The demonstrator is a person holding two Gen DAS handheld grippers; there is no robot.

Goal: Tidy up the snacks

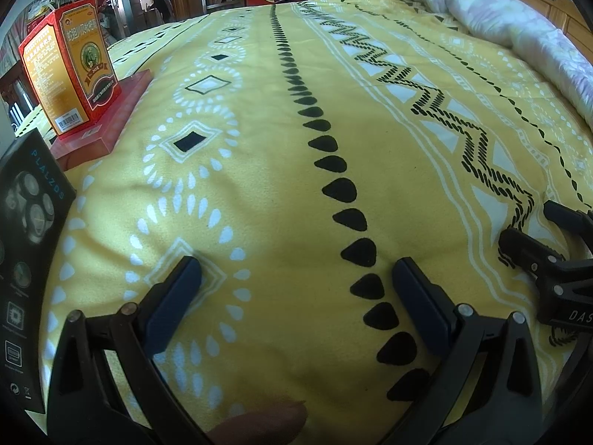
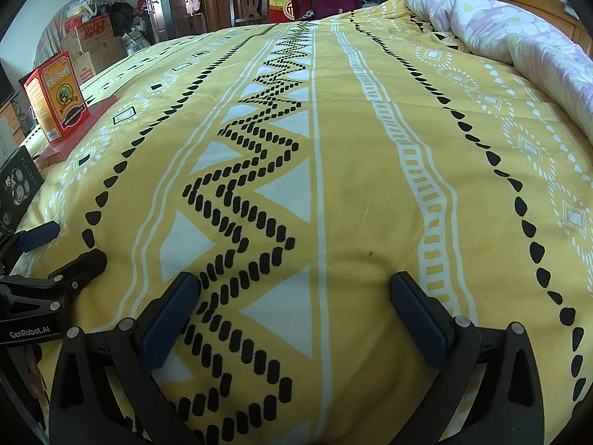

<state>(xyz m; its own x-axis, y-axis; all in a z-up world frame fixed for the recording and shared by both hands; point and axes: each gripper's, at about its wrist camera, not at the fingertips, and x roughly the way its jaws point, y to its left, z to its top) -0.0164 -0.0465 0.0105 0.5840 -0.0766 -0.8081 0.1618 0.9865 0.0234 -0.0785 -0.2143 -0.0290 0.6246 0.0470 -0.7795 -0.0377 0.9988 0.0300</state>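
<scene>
An upright orange and red box (image 1: 72, 65) stands on a flat red box (image 1: 102, 120) at the left edge of the yellow patterned bed (image 1: 278, 170). A black box (image 1: 26, 244) with shaver heads pictured stands nearer, at the far left. My left gripper (image 1: 296, 278) is open and empty, low over the bed, to the right of these boxes. My right gripper (image 2: 294, 289) is open and empty further right. The orange box (image 2: 57, 98) and black box (image 2: 16, 189) also show in the right wrist view. Each gripper sees the other at its side (image 1: 548, 252) (image 2: 55, 259).
A rolled pink floral quilt (image 2: 519, 37) lies along the bed's right side by the wooden headboard (image 1: 537, 0). Cardboard boxes (image 2: 96, 44), bags, a chair and piled clothes stand beyond the bed's far edge.
</scene>
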